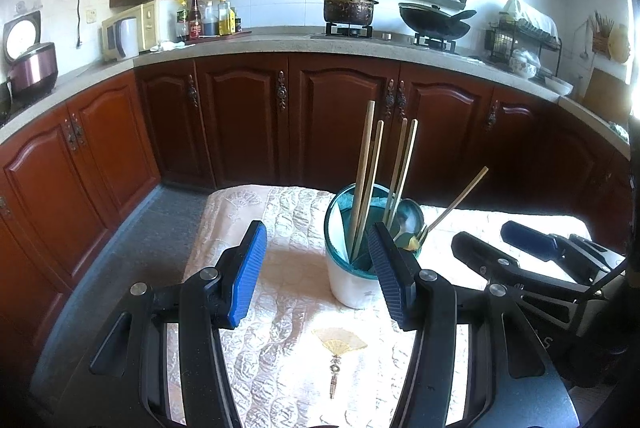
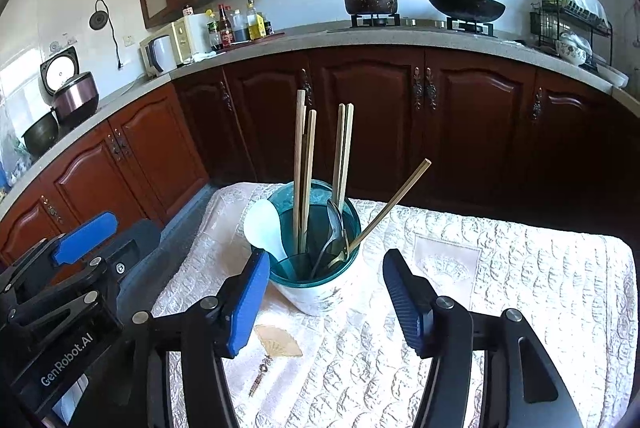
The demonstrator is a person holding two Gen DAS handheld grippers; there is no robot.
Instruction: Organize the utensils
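Both the left gripper (image 1: 318,270) and right gripper (image 2: 326,302) hover near the utensil holder (image 2: 320,284) with jaws spread and empty, since chopsticks (image 2: 303,172), spoons (image 2: 338,228) and rice paddle (image 2: 264,226) already stand inside.

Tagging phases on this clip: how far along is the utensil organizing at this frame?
Looks nearly finished. Done: chopsticks, white rice paddle and metal spoon all stand in the teal-rimmed holder; one slanted chopstick leans out over its rim. In hand: nothing; left gripper and right gripper are both open. Left: no loose utensils visible on the quilted cloth.
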